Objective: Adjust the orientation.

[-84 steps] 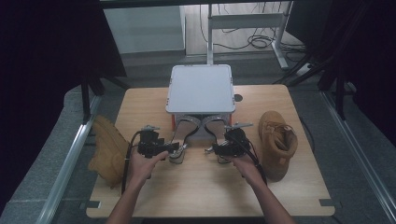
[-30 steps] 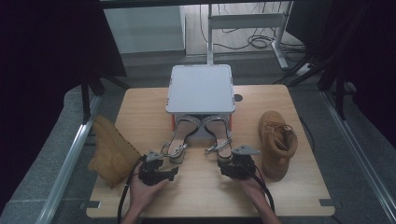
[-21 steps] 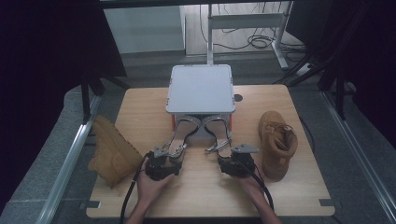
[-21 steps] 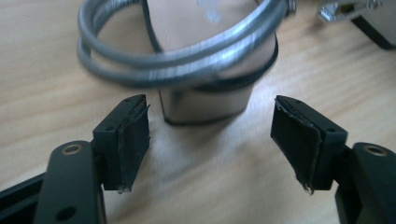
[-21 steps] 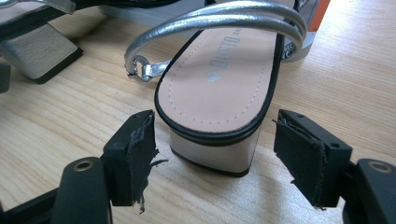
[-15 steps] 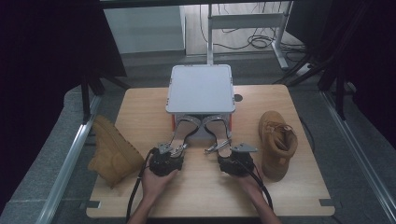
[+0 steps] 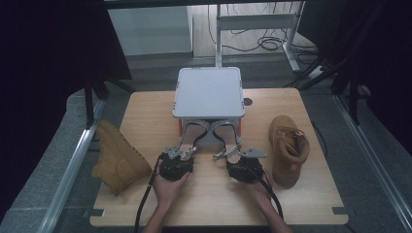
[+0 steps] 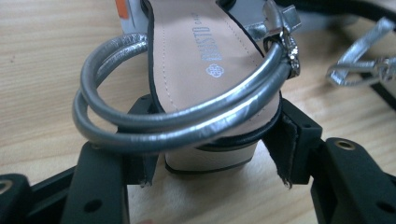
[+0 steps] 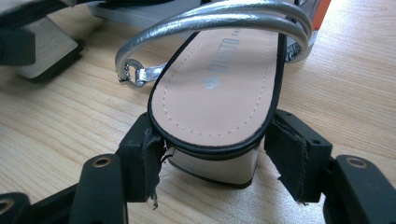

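Observation:
Two silver strappy sandals lie side by side, toes tucked under the grey box [image 7: 209, 92], heels toward me. My left gripper [image 7: 176, 165] is at the heel of the left sandal [image 7: 187, 143]. In the left gripper view its jaws straddle that block heel [image 8: 210, 161], open, with small gaps at both pads [image 8: 286, 156]. My right gripper [image 7: 245, 167] is at the right sandal [image 7: 227, 141]. In the right gripper view the jaws stand open around the heel [image 9: 215, 163]; the left pad [image 9: 152, 158] is close against it and the right pad is apart.
A tan boot [image 7: 116, 158] lies on its side at the table's left edge. Another tan boot [image 7: 289, 148] stands at the right, close to my right gripper. The grey box sits at the back middle of the wooden table [image 7: 214, 204].
Both grippers drew back from the sandals toward the front edge, then came forward again. The left one moved farther, up to its sandal's heel. The sandals and boots stayed put.

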The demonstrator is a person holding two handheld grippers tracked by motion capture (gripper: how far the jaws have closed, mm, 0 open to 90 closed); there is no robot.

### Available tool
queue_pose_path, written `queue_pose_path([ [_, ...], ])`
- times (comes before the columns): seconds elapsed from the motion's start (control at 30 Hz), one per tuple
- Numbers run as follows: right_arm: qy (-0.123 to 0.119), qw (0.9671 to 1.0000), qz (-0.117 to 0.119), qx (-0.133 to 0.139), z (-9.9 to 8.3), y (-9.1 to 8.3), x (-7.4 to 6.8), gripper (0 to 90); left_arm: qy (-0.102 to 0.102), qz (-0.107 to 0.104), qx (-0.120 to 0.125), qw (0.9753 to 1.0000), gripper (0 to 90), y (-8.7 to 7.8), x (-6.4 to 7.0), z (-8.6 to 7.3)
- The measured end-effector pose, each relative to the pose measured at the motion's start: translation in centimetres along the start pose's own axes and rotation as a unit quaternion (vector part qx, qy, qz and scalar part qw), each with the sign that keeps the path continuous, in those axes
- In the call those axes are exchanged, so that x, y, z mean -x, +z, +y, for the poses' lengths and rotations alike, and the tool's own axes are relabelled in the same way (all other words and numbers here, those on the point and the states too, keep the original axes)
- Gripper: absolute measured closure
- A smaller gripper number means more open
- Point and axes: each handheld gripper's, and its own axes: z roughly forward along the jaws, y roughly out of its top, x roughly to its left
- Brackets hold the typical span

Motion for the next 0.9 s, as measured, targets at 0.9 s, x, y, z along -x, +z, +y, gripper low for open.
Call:
queue_pose_path([
  [0.9, -0.001, 1.0000, -0.004, 0.001, 0.0, 0.1, 0.0, 39.9, -0.014, 0.041, 0.038, 0.9983, 41.8, 1.6, 1.5, 1.1],
])
